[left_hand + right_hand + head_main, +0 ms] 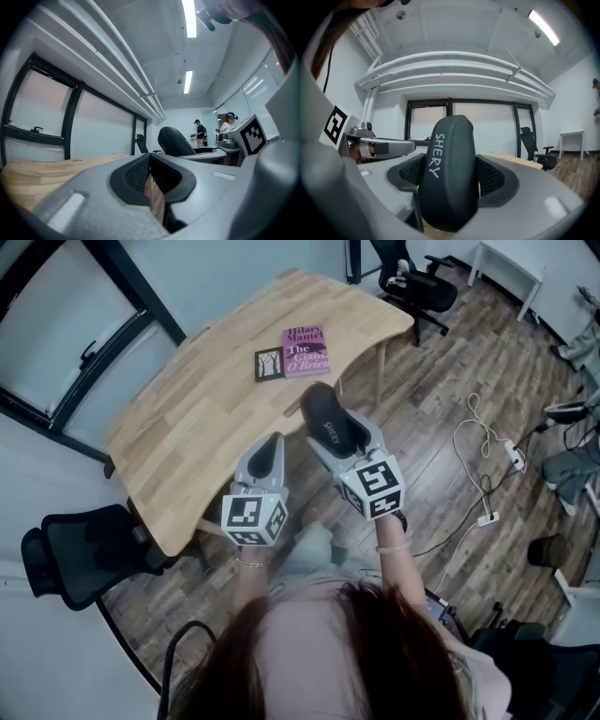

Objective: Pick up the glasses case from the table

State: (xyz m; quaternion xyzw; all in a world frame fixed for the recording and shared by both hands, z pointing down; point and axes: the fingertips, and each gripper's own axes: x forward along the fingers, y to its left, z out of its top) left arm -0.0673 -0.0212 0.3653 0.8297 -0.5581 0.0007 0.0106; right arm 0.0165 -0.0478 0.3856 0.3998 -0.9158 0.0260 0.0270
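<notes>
The tabletop (206, 418) carries a book (306, 351) near its far edge. The case (330, 423) is off the tabletop, above its near edge, clamped in the right tool (451, 177). Its long axis runs along the jaws, pointing away from the person. The left tool (267, 457) is beside it, jaws nearly together on nothing. Judgement: pickup is essentially complete, and only the right tool needs to act.
</notes>
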